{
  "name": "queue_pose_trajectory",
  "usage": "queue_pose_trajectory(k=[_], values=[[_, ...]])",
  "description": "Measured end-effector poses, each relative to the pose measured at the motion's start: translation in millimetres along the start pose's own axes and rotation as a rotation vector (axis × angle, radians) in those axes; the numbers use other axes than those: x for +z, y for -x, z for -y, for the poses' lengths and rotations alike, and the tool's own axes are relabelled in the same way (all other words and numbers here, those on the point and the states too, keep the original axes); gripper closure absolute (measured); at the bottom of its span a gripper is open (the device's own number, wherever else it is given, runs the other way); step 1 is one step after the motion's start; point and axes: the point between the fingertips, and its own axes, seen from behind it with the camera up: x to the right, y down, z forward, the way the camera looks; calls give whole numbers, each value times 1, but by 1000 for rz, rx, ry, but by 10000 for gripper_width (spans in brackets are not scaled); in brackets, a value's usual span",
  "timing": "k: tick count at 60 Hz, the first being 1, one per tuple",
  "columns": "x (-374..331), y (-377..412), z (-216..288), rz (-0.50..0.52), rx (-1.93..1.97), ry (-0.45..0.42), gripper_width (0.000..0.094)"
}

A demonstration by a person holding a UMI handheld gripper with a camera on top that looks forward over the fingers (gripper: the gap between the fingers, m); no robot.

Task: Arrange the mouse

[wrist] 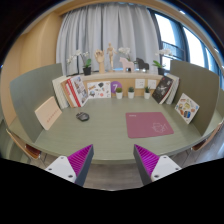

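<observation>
Claw (113, 163) is hovering at the near edge of the green counter (100, 135), its 2 magenta pads (80, 160) standing wide apart, gripping nothing. Beyond the fingers, right of centre, a pink mouse mat (150, 124) is lying flat. Further left, a small dark mouse (82, 116) is sitting well apart from the mat. Books (70, 92) and small figurines (110, 57) are lining the back. Judgement: approach the mouse low, straddle its sides squarely, close gently, then carry it onto the mat.
</observation>
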Motion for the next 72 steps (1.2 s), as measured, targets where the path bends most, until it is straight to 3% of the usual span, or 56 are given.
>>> queue_pose_trajectory(k=[14, 31, 60, 72], values=[[101, 87, -40, 77, -44, 120, 130], [233, 152, -25, 83, -83, 212, 127], [381, 170, 67, -3, -75, 221, 133], [400, 153, 78, -49, -19, 238, 214]])
